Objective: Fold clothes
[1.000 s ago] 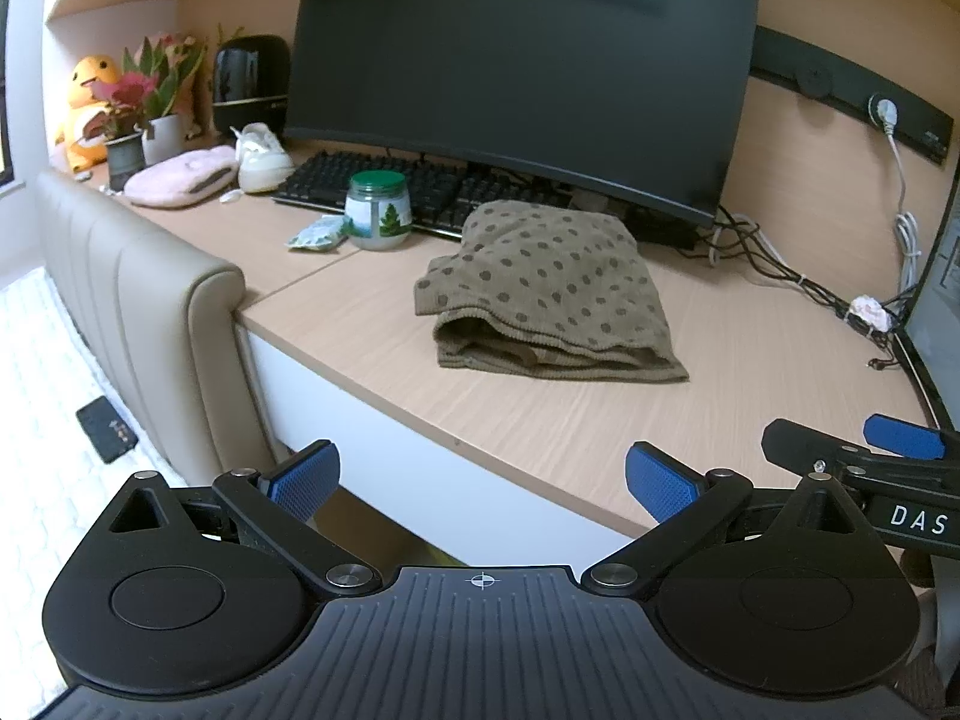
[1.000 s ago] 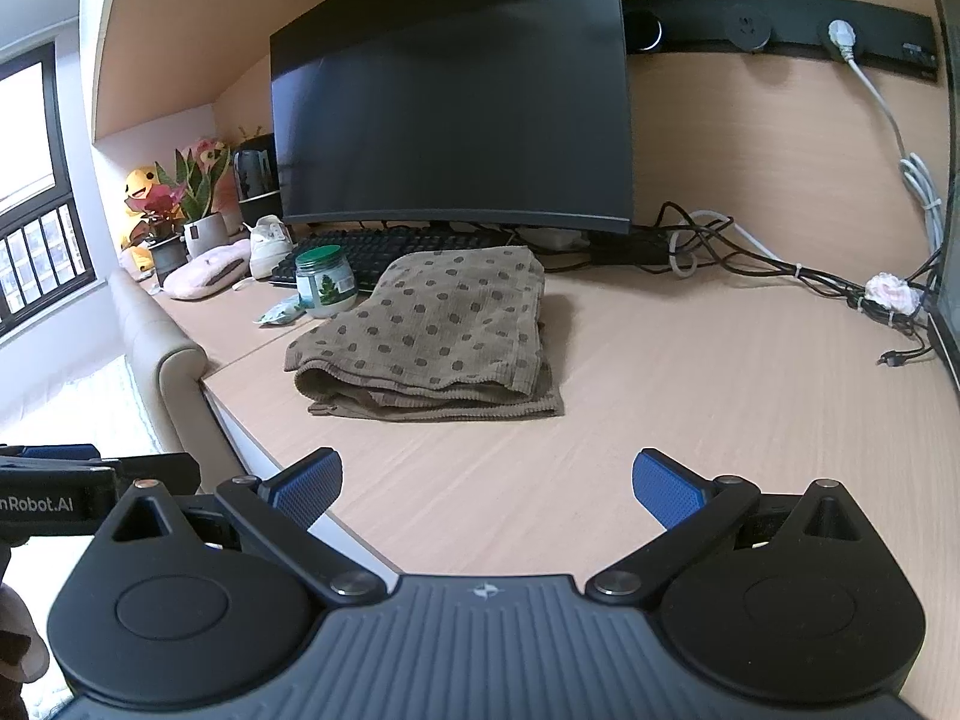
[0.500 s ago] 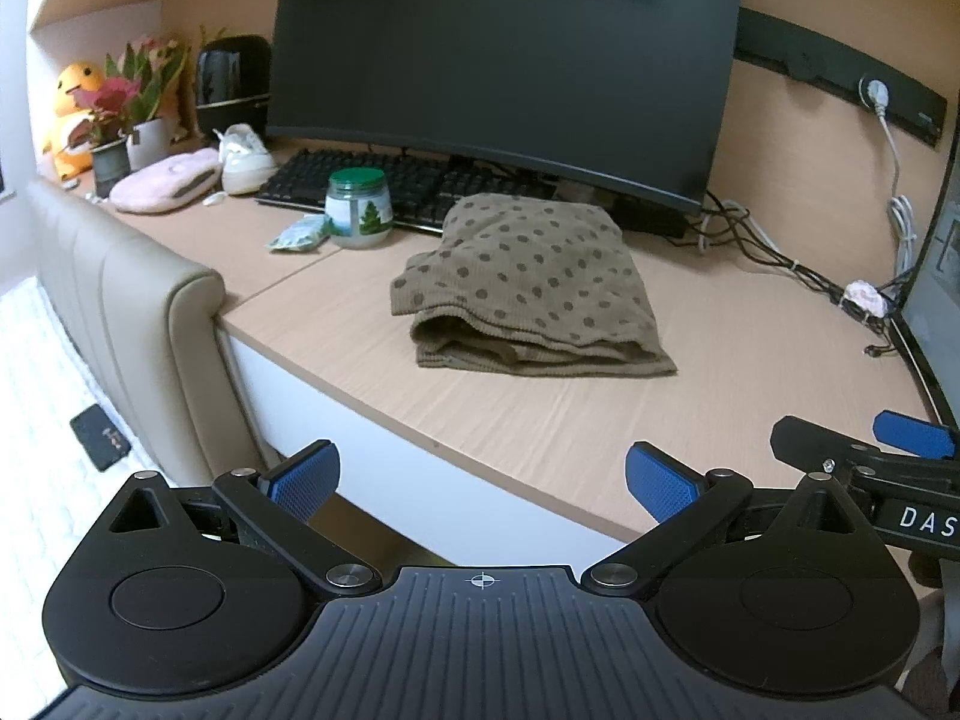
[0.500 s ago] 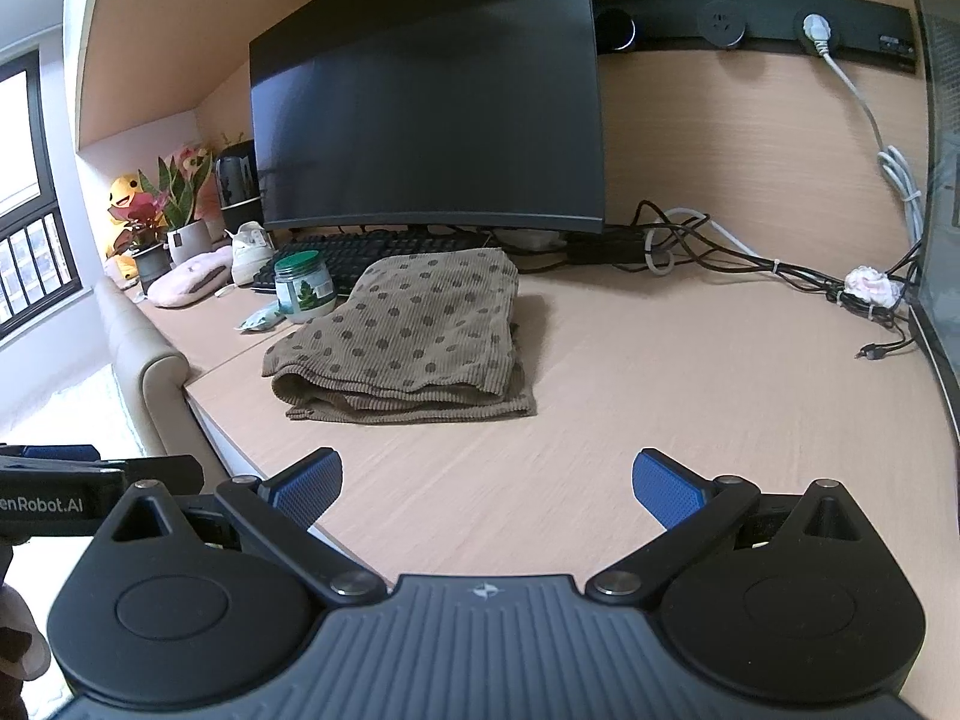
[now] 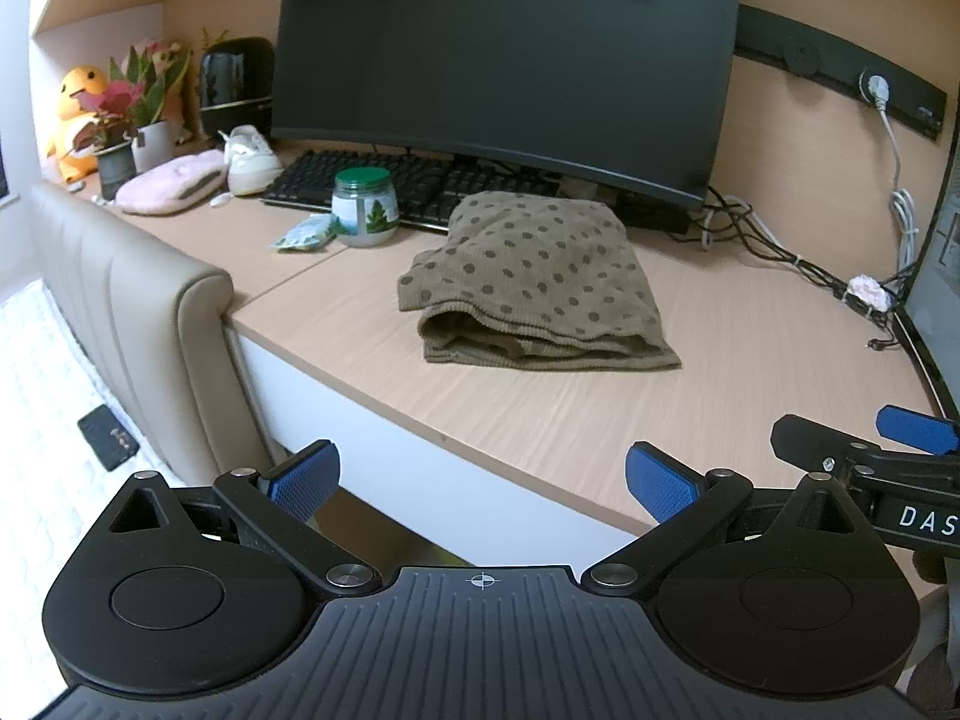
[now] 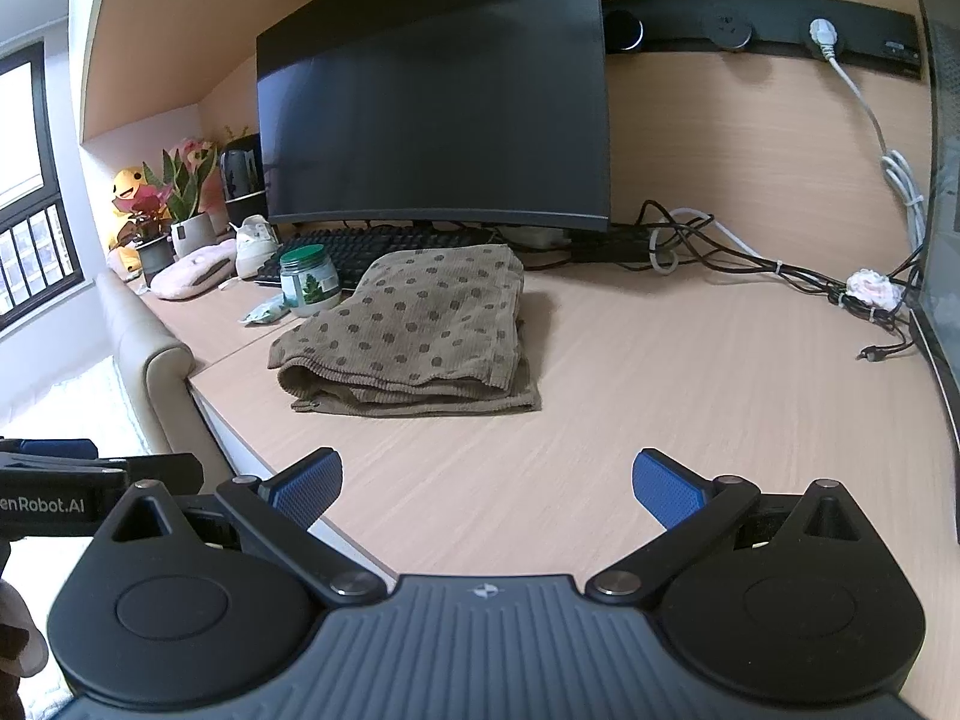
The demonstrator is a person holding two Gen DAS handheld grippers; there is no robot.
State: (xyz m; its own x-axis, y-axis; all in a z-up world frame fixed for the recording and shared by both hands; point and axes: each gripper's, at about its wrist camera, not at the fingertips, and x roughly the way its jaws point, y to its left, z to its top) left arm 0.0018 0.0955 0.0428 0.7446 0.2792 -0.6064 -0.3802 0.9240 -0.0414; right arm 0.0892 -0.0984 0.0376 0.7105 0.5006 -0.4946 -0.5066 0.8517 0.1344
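Brown dotted garment (image 5: 531, 285) lies folded in stack on wooden desk (image 5: 750, 354), in front of monitor (image 5: 504, 54), jar (image 5: 363, 207) just beside its left. Long axis runs away from grippers toward monitor; open layered edge faces them. Stack sits ahead of both, well apart. Right gripper (image 6: 486, 486) over desk, nearer; left gripper (image 5: 480, 477) off desk front edge. Both level, aimed forward, jaws spread wide, empty. Fold looks finished.

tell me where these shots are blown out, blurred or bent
Left wrist view: floor at lower left is washed out white, monitor top edge smeared, desk edge bowed by the fisheye. Right wrist view: window glares bright, folded polka-dot garment sharp with a soft shadow on its right.
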